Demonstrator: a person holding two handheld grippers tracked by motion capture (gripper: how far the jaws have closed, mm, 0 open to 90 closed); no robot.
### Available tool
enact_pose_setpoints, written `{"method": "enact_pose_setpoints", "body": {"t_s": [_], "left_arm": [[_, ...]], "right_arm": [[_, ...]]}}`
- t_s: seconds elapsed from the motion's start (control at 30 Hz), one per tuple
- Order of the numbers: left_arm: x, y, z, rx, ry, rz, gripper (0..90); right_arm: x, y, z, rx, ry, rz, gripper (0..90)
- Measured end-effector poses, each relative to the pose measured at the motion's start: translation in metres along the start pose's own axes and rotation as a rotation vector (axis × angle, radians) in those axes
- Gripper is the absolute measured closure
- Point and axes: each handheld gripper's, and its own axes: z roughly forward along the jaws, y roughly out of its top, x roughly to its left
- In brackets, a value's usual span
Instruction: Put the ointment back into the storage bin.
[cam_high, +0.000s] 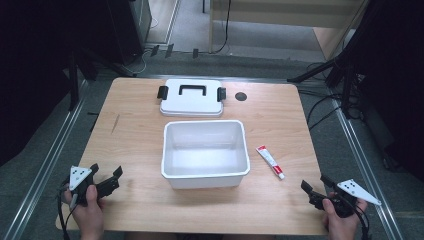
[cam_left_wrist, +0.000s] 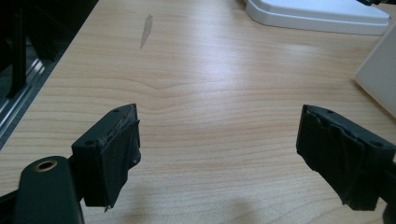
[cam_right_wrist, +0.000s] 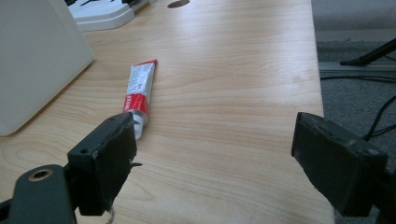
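Observation:
An empty white plastic bin (cam_high: 205, 153) stands in the middle of the wooden table (cam_high: 135, 125). Its white lid (cam_high: 191, 97), with a black handle and black clips, lies flat just behind it. A small red-and-white tube (cam_high: 270, 162) lies on the table to the right of the bin, and in the right gripper view the tube (cam_right_wrist: 140, 92) lies just beyond the left jaw. My left gripper (cam_high: 106, 176) rests open at the front left corner, nothing between its jaws. At the front right corner my right gripper (cam_high: 316, 187) is open too, a short way from the tube.
A dark round hole (cam_high: 241, 96) sits in the tabletop right of the lid. Metal rails (cam_high: 45, 160) run along both sides of the table. Black stands and cables (cam_high: 330, 70) crowd the floor at the back right. A corner of the bin (cam_left_wrist: 379, 74) shows in the left gripper view.

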Motion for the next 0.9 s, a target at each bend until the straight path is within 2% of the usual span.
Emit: {"method": "enact_pose_setpoints", "body": {"t_s": [0.17, 0.3, 0.4, 0.43, 0.47, 0.53, 0.57, 0.6, 0.67, 0.77, 0.8, 0.83, 0.87, 0.9], "left_arm": [[0.000, 0.000, 0.000, -0.003, -0.001, 0.001, 14.4], [0.000, 0.000, 0.000, -0.003, -0.001, 0.000, 14.4], [0.000, 0.000, 0.000, 0.000, 0.001, -0.003, 14.4], [0.000, 0.000, 0.000, 0.000, 0.001, -0.003, 14.4], [0.000, 0.000, 0.000, 0.001, -0.001, -0.002, 14.4], [0.001, 0.000, 0.000, 0.001, -0.003, -0.007, 14.4], [0.001, 0.000, 0.000, 0.001, -0.003, -0.007, 14.4], [0.001, 0.000, 0.000, 0.002, -0.003, -0.007, 14.4], [0.001, 0.000, 0.000, 0.002, -0.004, -0.008, 14.4], [0.001, 0.000, 0.000, 0.003, -0.004, -0.008, 14.4], [0.001, 0.000, 0.000, 0.002, -0.005, -0.008, 14.3], [0.001, 0.000, 0.000, 0.002, -0.005, -0.008, 14.4], [0.001, 0.000, 0.000, 0.001, -0.006, -0.009, 14.4], [0.001, 0.000, 0.000, 0.002, -0.005, -0.010, 14.4]], "right_arm": [[0.000, 0.000, 0.001, 0.013, 0.007, 0.003, 14.4], [0.002, 0.002, 0.003, 0.043, 0.003, 0.000, 14.4], [0.007, 0.010, 0.010, 0.111, 0.008, -0.011, 14.5], [0.007, 0.010, 0.010, 0.111, 0.008, -0.011, 14.5], [0.012, 0.015, 0.015, 0.153, -0.004, -0.040, 14.7], [0.017, 0.019, 0.020, 0.197, -0.003, -0.064, 14.7], [0.017, 0.019, 0.020, 0.197, -0.003, -0.064, 14.7], [0.021, 0.024, 0.024, 0.238, -0.007, -0.094, 14.8], [0.025, 0.030, 0.028, 0.276, -0.008, -0.114, 14.9], [0.029, 0.036, 0.031, 0.307, -0.002, -0.129, 15.1], [0.032, 0.043, 0.035, 0.342, -0.001, -0.140, 15.3], [0.032, 0.043, 0.035, 0.342, -0.001, -0.140, 15.3], [0.035, 0.050, 0.040, 0.391, -0.007, -0.148, 15.7], [0.035, 0.050, 0.040, 0.391, -0.007, -0.148, 15.7]]}}
